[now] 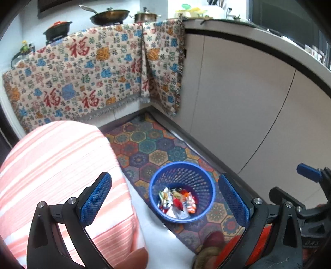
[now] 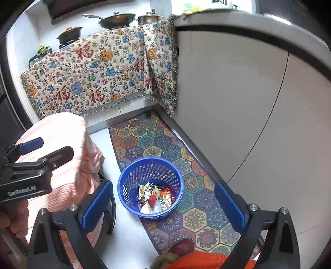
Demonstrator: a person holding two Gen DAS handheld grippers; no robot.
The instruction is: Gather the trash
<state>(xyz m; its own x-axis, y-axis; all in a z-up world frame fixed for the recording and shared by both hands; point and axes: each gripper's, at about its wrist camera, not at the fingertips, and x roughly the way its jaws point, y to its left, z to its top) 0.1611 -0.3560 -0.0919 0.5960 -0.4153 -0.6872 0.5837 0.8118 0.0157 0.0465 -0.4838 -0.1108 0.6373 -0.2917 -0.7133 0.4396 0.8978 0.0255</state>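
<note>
Both grippers hang wide apart and empty above a blue basket (image 1: 182, 191) on the kitchen floor.

The left gripper (image 1: 165, 201) and right gripper (image 2: 163, 204) hold nothing — the basket shows between their fingers. It stands upright on a patterned mat (image 2: 194, 215), crumpled shiny wrappers (image 2: 154, 199) heaped at its bottom. Bare floor lies at 7 o'clock; a striped cloth-covered stool (image 2: 66, 161) crowds 9 o'clock, cabinet doors (image 2: 238, 107) wall off 3 o'clock.

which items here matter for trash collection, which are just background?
Job:
- blue basket
- wrappers inside it
- left gripper, open, empty
- right gripper, open, empty

Background:
- patterned rug
- striped cloth
- printed blanket
- wok
</note>
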